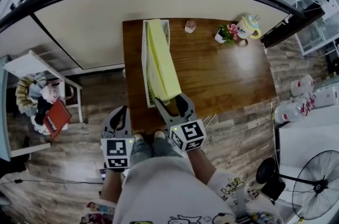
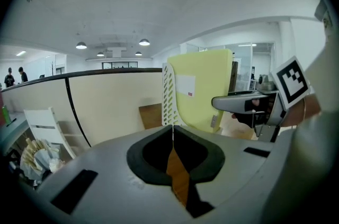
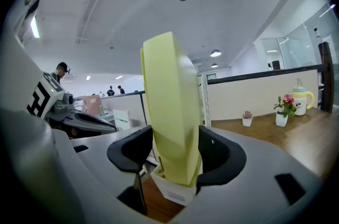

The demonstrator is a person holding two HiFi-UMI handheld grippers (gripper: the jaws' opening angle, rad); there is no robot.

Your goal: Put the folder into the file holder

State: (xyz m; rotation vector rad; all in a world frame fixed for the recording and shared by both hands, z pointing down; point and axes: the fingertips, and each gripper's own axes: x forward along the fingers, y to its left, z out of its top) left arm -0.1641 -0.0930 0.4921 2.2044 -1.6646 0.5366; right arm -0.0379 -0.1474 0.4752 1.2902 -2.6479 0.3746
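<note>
Yellow folder (image 3: 169, 112) upright between parted jaws, right hand-held gripper (image 3: 176, 157)

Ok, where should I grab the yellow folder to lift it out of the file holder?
Take the folder by its near end, which stands above the file holder, coming from the near edge of the table. It stands on edge, so jaws on its flat faces should pinch it; the holder's walls cover the lower part.

Place: an open-plan office.
Desk: I work at a brown wooden desk (image 1: 228, 74) (a small white pot of pink flowers (image 1: 225, 34) at its far edge).
Partition: a curved cream panel with a black top rail (image 1: 79, 27) fences my corner.
Ceiling: round hanging lamps (image 2: 81, 45).
Beyond: glass-walled rooms (image 3: 286, 56).
</note>
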